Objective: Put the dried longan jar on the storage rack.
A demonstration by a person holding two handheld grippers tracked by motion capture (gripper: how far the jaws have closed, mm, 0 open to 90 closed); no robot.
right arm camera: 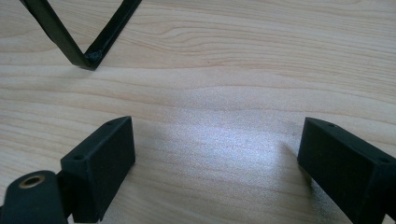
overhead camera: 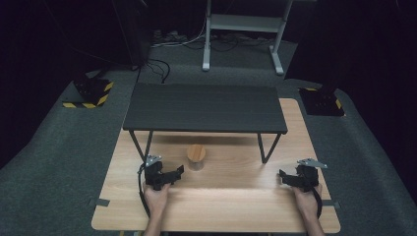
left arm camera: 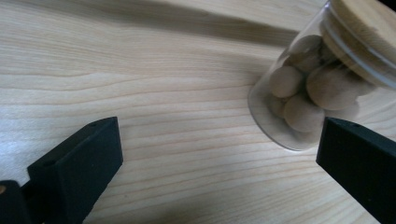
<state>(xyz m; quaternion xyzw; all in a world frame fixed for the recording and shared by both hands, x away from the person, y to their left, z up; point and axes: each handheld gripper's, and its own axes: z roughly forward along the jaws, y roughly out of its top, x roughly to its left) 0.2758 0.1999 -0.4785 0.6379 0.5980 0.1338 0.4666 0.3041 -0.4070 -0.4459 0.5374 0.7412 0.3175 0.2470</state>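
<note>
A small glass jar (overhead camera: 196, 157) with a wooden lid stands on the wooden table (overhead camera: 226, 206), in front of the black shelf. In the left gripper view the jar (left arm camera: 303, 98) holds several round wooden balls and leans toward the upper right. My left gripper (overhead camera: 175, 173) is open, just left of the jar, with nothing between its jaws. The same left gripper (left arm camera: 219, 158) has the jar close to its right jaw. My right gripper (overhead camera: 284, 177) rests open near the table's right side. In its own view the right gripper (right arm camera: 217, 154) is over bare wood.
A low black shelf (overhead camera: 204, 108) on V-shaped legs spans the far half of the table. One leg foot (right arm camera: 88, 58) stands ahead of my right gripper. Beyond the table there is grey carpet, a metal stand frame (overhead camera: 243, 29) and cables.
</note>
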